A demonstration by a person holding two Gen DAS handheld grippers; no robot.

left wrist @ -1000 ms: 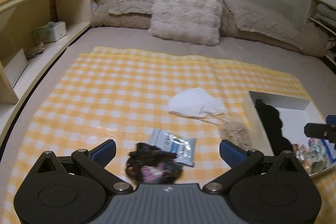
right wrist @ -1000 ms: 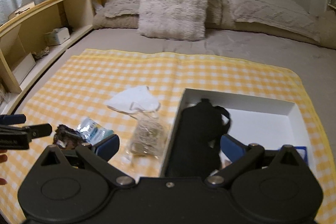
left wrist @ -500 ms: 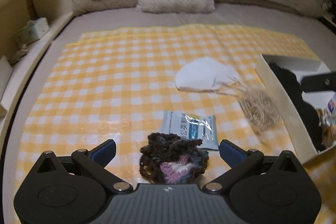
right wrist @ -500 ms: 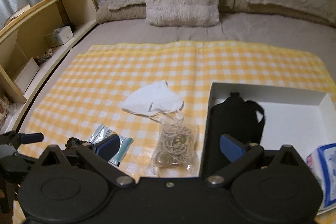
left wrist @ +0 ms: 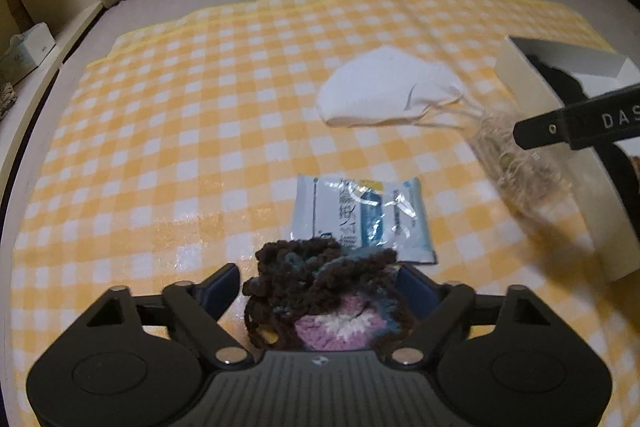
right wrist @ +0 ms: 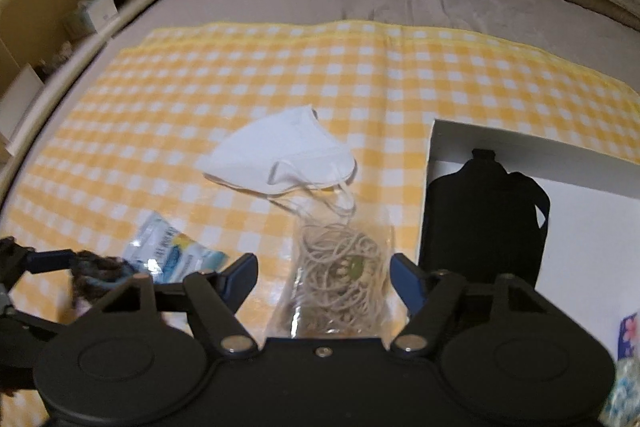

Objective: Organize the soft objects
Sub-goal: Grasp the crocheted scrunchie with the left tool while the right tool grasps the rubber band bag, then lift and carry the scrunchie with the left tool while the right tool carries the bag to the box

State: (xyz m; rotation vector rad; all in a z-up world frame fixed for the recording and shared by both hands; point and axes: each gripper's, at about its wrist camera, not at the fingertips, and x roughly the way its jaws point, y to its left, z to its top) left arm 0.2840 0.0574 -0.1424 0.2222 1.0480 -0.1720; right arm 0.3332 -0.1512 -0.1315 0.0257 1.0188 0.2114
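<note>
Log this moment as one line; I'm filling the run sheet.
left gripper: closing around crochet piece, pads not yet pressing | right gripper: closing around bag of rubber bands, no contact | white box: holds black item

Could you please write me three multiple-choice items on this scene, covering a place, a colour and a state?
1. Where does the white face mask lie?
A. Inside the white box
B. On the checked cloth, left of the box
C. On a pillow

2. What colours is the cloth?
A. Yellow and white
B. Blue and white
C. Plain grey

3. What sits between the fingers of the right gripper?
A. The face mask
B. Nothing
C. The clear bag of beige cord

Answers: 1 B, it rests on the cloth beside the white box. 2 A, the checks show it. 3 C, the bag lies between the fingers.
</note>
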